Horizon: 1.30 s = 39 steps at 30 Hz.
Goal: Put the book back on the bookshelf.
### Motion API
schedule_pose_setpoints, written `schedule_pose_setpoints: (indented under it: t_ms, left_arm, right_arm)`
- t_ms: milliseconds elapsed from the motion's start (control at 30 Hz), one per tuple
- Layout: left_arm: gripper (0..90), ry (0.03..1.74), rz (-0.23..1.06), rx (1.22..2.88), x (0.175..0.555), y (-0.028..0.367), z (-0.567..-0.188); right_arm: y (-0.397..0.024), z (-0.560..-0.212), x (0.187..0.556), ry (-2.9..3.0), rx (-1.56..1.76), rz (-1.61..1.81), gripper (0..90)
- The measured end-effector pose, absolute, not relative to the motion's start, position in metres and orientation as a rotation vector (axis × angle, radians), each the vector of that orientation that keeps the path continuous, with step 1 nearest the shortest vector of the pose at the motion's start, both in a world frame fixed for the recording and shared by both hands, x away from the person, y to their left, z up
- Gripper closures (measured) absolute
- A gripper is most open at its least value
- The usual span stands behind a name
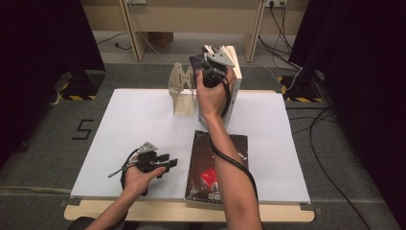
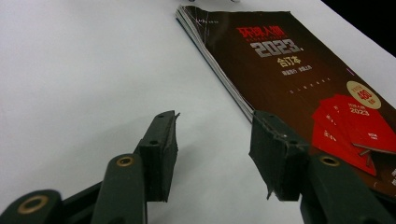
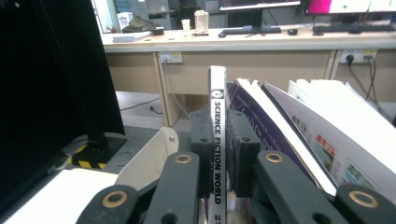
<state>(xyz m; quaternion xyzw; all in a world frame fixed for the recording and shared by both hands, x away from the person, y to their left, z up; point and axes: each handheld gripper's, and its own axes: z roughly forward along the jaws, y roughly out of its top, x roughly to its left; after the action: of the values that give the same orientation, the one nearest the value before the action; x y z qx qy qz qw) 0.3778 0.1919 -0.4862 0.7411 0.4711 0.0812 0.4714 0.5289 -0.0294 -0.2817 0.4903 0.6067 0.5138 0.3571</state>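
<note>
I see a glossy paper magazine [image 2: 299, 79] on my matt white bench [image 1: 143, 129], a pale wooden bookend [image 1: 183, 91], and matt black plastic jaws.

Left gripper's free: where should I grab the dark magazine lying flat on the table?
Take the magazine by its near long edge, coming in low from the left gripper side. It lies flat, so only the edge gives purchase; the stacked page edges face the open jaws. Slide one jaw under, hedging for slip.

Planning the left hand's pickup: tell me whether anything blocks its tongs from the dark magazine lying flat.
Nothing visible does. The left tongs stand open just beside the dark magazine, with bare white tabletop between them.
</note>
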Motion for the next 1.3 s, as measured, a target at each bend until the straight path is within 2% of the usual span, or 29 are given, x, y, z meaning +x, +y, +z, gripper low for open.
schedule_pose_setpoints:
  t_ms: [167,567,1133,1300]
  left_arm:
    - [50.3,1.153,0.2,1.818,0.377,0.191,-0.486]
    - [50.3,1.149,0.202,1.818,0.376,0.19,-0.484]
    - [50.3,1.146,0.186,1.825,0.376,0.187,-0.486]
    - [50.3,1.143,0.189,1.829,0.376,0.185,-0.487]
  right_arm:
    - [-0.032,-0.287,0.499,1.558,1.229,1.306,83.2]
    - [-0.058,-0.3,0.458,1.576,1.288,1.291,83.1]
    - [-0.084,-0.311,0.444,1.615,1.345,1.277,81.4]
    - [-0.091,-0.306,0.451,1.667,1.375,1.274,76.6]
